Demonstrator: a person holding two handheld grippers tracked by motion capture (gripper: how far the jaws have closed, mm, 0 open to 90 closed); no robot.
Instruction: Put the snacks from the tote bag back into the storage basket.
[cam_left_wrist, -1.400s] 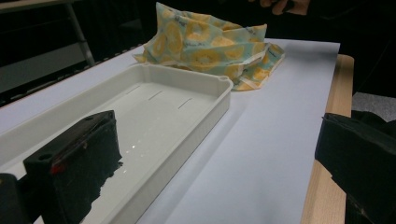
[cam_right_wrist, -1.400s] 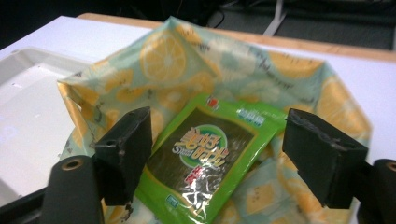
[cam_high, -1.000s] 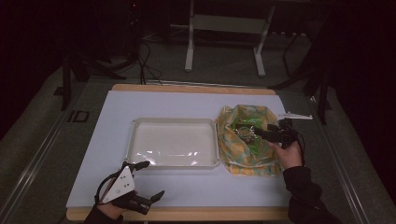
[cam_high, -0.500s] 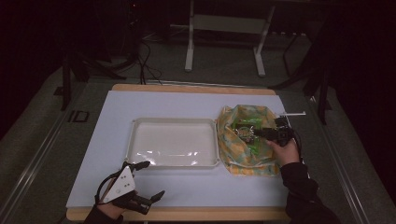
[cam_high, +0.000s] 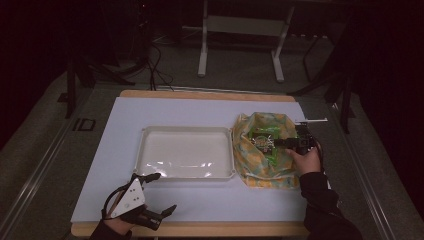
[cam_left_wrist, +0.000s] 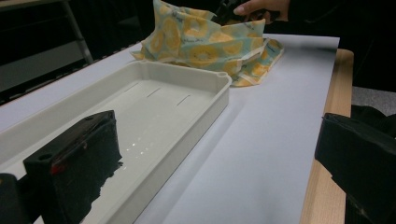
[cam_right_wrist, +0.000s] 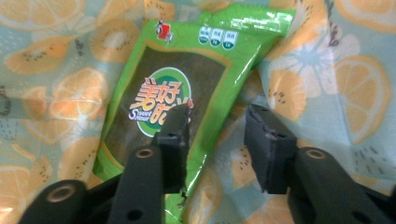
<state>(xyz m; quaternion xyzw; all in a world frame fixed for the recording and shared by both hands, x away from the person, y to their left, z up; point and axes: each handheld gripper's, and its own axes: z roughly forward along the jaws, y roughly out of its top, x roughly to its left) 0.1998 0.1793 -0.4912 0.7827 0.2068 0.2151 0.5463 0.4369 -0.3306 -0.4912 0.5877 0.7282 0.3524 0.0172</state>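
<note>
1. High view: white tray (cam_high: 185, 152) at the middle of the pale-topped table (cam_high: 165, 112), long side running across.
2. Just right of the tray, touching or nearly touching its right rim: fruit-print cloth bag (cam_high: 260, 170), mouth spread wide, green snack packet (cam_high: 267, 142) lying inside.
3. Right gripper (cam_high: 280, 144) reaching in from the right, pointing left over the bag's mouth, tips above the packet; right hand (cam_high: 306, 160) behind it, dark sleeve trailing to the bottom edge.
4. Left gripper (cam_high: 162, 192) low at the near edge of the table, below the tray's left corner, grey three-cornered plate on top, jaws spread wide with nothing between.
5. Left gripper view: two black jaws far apart at the bottom corners, left one overlapping the tray (cam_left_wrist: 140, 112), right one over the table's wooden edge (cam_left_wrist: 327, 177); bag (cam_left_wrist: 210, 42) heaped beyond the tray's far end, a hand (cam_left_wrist: 259, 7) at its top.
6. Right gripper view: looking down on the packet (cam_right_wrist: 187, 70), glossy green with a dark panel and a round logo, lying slantwise on the orange-and-kiwi lining of the bag (cam_right_wrist: 327, 70).
7. Same view: jaws part-way in, having just been closing; left jaw over the packet's lower middle, right jaw past its right edge over the cloth, that edge in the gap; no clamp visible, contact impossible to tell.
</note>
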